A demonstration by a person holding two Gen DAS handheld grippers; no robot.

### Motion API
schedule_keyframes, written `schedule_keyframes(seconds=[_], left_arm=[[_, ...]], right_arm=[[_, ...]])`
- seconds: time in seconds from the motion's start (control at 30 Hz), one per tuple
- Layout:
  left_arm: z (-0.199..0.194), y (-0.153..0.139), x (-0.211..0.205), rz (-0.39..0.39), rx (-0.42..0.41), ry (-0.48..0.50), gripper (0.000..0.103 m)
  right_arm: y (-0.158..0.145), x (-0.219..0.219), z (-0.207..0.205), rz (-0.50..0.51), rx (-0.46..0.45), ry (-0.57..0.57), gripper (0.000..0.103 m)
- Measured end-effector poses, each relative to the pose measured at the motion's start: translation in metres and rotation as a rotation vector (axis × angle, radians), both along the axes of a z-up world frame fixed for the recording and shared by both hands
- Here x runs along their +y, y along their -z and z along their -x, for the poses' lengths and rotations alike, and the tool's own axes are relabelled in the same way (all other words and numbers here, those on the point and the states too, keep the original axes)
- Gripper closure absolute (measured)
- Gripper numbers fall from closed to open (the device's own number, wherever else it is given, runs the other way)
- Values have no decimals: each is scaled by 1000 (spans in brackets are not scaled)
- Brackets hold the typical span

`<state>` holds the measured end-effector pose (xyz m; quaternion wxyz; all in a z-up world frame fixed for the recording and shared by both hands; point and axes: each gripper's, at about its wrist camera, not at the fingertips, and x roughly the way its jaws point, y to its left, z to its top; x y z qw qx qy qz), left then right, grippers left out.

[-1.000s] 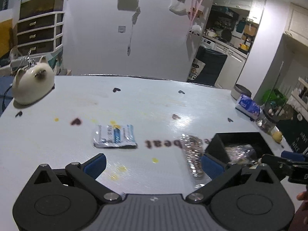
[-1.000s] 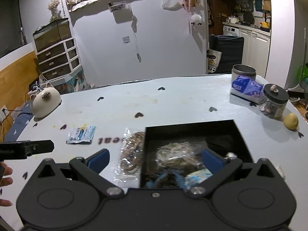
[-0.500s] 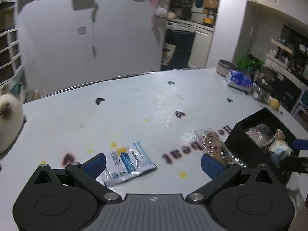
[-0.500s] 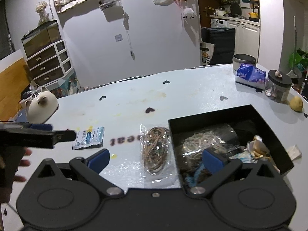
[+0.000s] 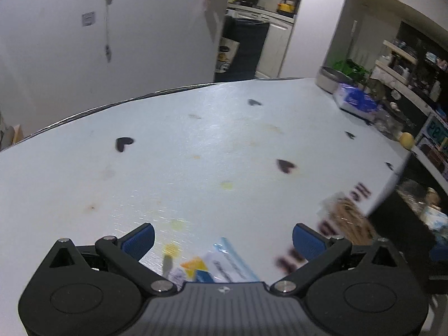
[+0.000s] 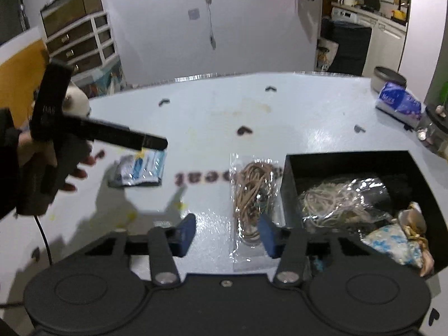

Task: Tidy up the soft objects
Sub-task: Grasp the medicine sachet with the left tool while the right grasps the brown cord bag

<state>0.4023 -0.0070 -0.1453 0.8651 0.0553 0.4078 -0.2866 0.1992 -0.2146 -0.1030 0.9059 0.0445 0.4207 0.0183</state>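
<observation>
A blue-and-white wipes packet [image 5: 221, 263] lies flat on the white table, low between the wide-open fingers of my left gripper [image 5: 222, 238]; in the right wrist view the packet [image 6: 140, 168] sits under the left gripper's tip [image 6: 151, 141]. A clear bag of brown rubber bands [image 6: 253, 184] lies left of the black box [image 6: 291, 173], which holds another bag of bands [image 6: 336, 198] and a patterned pouch [image 6: 392, 246]. My right gripper [image 6: 226, 232] is partly closed and empty, its right finger over the bag's near end.
A tissue pack [image 6: 399, 102], a metal tin [image 6: 389, 77] and a lidded jar [image 6: 434, 128] stand at the table's far right. A cat-shaped ornament [image 6: 77, 103] sits at the far left. A yellow fruit [image 5: 406, 140] lies by the right edge.
My left gripper has moved forward over the wipes packet, which now lies between its fingers. My right gripper has shifted left toward the rubber-band bag and its fingers have narrowed.
</observation>
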Motion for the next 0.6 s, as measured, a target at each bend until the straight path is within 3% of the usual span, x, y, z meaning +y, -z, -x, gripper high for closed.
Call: schedule_keyframes(seconds=[0.07,0.23,0.43,0.6], left_arm=[[-6,6,5,11,8,-11,0],[-5,20,16,42,125,35,0],[39,19,28,92,187,105,0],[74,18,28,56,178,79,0]], right_arm=[[8,2,-8,5,21,-7,59],[29,11,-26,74,68,-19,59],[45,18,-40,151,115,-20,59],[53,28,-47,267,133,-45,61]])
